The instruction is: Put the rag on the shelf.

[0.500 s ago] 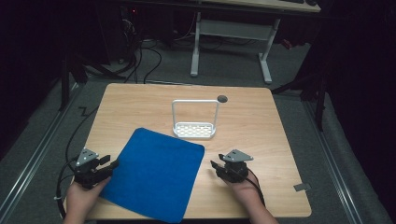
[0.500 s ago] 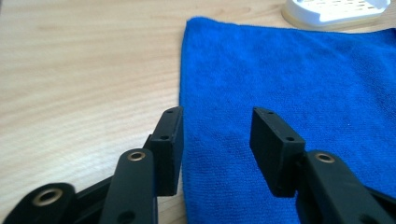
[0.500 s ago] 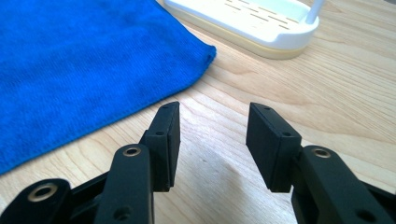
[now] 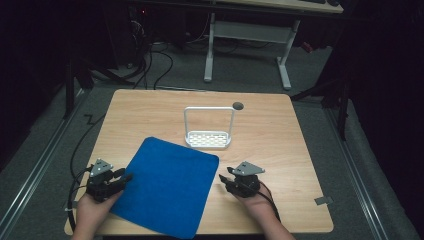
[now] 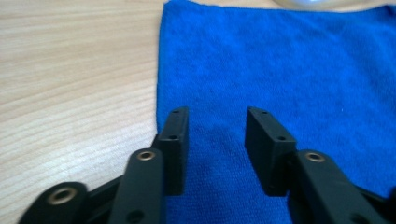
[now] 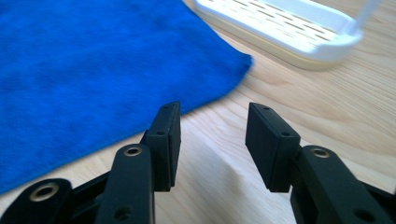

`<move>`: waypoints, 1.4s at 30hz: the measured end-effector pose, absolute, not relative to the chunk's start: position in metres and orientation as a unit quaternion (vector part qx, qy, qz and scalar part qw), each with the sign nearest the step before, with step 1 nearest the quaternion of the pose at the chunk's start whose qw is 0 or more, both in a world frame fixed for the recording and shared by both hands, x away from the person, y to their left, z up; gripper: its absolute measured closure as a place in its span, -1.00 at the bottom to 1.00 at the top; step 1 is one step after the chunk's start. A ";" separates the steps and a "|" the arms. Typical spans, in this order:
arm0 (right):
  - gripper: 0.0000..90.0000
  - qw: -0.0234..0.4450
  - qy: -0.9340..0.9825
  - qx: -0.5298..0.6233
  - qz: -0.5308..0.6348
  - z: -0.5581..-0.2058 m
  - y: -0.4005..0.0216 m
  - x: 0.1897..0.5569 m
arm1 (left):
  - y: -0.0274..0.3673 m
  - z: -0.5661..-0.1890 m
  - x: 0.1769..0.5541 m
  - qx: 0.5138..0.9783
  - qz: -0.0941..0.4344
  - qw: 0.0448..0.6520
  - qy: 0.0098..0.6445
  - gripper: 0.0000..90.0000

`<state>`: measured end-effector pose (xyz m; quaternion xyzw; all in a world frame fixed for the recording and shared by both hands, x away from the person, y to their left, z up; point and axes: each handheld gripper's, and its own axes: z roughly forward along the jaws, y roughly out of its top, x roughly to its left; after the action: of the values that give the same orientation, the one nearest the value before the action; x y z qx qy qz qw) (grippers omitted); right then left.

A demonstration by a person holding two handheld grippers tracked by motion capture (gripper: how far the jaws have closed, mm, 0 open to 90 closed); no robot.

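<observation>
Seemingly poised for a fold or a lift: blue cloth spread flat toward the near edge of the wooden surface, turned askew so no side runs square with that edge, one corner spilling over it. Roughly square, with the slightly longer axis running from the near edge up toward the far left corner. Left tool low at the cloth's left border, jaws parted and empty, hanging just over the fabric's margin — probably placed to nip that edge. Right tool opposite, just beside the cloth's right side, jaws likewise apart with nothing between them, aimed across bare wood toward the cloth's far right corner. White wire-handled rack upright near the middle of the surface, just beyond the cloth, apparently left out of play. Small dark round mark farther back, toward the far edge.
</observation>
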<state>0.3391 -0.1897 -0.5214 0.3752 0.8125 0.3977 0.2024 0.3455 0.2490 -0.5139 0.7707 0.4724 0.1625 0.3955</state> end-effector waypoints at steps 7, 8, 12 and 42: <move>0.87 0.156 0.833 0.330 0.416 -0.521 -0.154 0.336 | 0.249 -0.525 0.344 0.790 0.142 0.361 0.474 0.88; 0.97 0.153 0.839 0.317 0.414 -0.521 -0.147 0.335 | 0.248 -0.527 0.343 0.794 0.142 0.357 0.471 0.89; 1.00 0.141 0.861 0.282 0.398 -0.524 -0.125 0.333 | 0.248 -0.528 0.341 0.794 0.146 0.359 0.468 0.91; 1.00 0.178 0.837 0.385 0.346 -0.527 -0.229 0.317 | 0.152 -0.530 0.303 0.851 0.033 0.403 0.335 0.85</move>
<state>0.3169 -0.2291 -0.5272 0.3850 0.8367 0.3464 0.1784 0.3035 0.1518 -0.5297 0.8513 0.3346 0.0331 0.4027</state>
